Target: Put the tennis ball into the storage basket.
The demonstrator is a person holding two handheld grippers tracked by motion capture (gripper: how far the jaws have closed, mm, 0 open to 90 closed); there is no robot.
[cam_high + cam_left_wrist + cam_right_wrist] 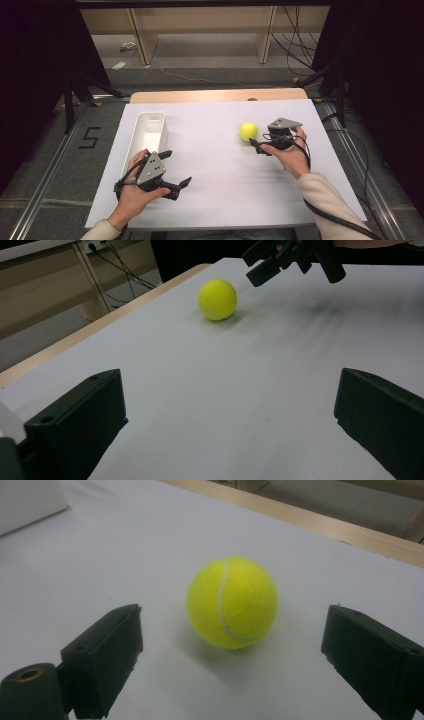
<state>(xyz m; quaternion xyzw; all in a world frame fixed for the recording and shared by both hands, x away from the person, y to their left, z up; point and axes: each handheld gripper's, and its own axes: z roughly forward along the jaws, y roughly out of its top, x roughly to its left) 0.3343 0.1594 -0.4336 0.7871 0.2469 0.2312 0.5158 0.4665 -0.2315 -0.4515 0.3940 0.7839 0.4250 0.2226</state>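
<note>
A yellow tennis ball rests on the white table sheet, right of centre. My right gripper sits just to the ball's right, held by a hand. In the right gripper view its jaws stand wide open, with the ball just ahead of them and apart from both. My left gripper is open near the front left, with nothing between its jaws. From there the ball lies far ahead, with the right gripper just beyond it.
A long white tray stands on the sheet's left side, just beyond my left hand; its corner shows in the right gripper view. The table's wooden far edge runs behind the ball. Bare sheet lies between the grippers.
</note>
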